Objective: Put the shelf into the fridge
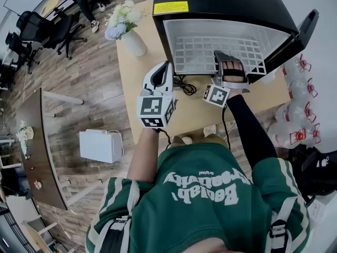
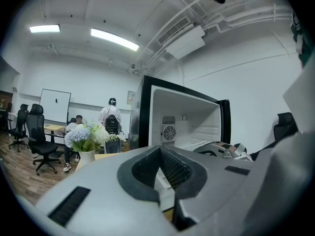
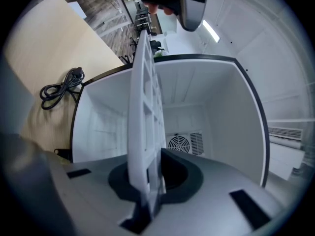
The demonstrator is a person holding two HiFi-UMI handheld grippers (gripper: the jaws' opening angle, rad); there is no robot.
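Person's green top (image 1: 210,194), nearest the head camera, both arms reaching forward over the desk (image 1: 131,94). Left gripper (image 2: 160,150): jaws pressed together on nothing, held up short of the fridge (image 1: 226,4) and clear of its mouth, apparently idle while the other does the work. Right gripper (image 3: 147,183): jaws pinching the front edge of the shelf (image 3: 145,107), a white plastic grid. The grip at the near edge leaves the rest of the grid free to travel inward. Shelf position: lying flat in the open fridge cavity, most of its length inside, front edge and right-hand corner at the opening. Whether it rests on side ledges cannot be told. It appears edge-on in the right gripper view only because that gripper is turned on its side to take the thin edge. Fridge: black outside, white inside, door swung open to the right, fan grille (image 3: 183,142) on the back wall. Also on the desk: black cable (image 1: 184,86) coiled before the fridge, vase of flowers (image 1: 129,33) to its left.
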